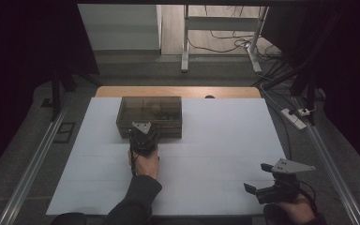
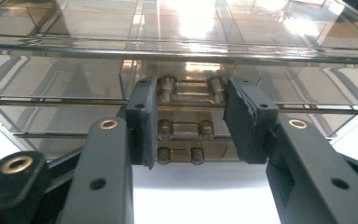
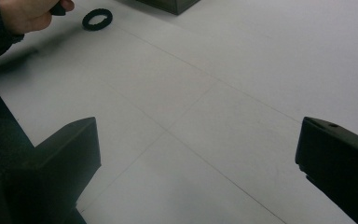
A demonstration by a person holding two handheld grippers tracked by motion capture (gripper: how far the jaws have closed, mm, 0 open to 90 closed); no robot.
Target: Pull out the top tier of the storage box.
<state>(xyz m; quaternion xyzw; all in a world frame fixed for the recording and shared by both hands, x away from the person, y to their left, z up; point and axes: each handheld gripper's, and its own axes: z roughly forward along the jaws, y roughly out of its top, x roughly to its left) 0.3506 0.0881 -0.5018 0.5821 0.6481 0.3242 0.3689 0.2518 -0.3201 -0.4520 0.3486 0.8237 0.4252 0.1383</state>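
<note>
clear plastic box (image 1: 150, 116) set at the far middle of the white table (image 1: 215, 154), left tongs (image 2: 191, 126) parted around the box's front latch (image 2: 184, 122), right tongs (image 1: 258, 190) held wide open, empty, above the table's near right

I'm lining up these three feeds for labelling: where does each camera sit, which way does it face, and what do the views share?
High view: above the person's side, looking forward and down on the white table; forearms, left gripper, right gripper.
Left gripper view: on the left gripper, facing the clear box; open jaws flank its latch.
Right gripper view: low over the table, open jaws; left hand, black ring.
Shared: box, table.
</note>
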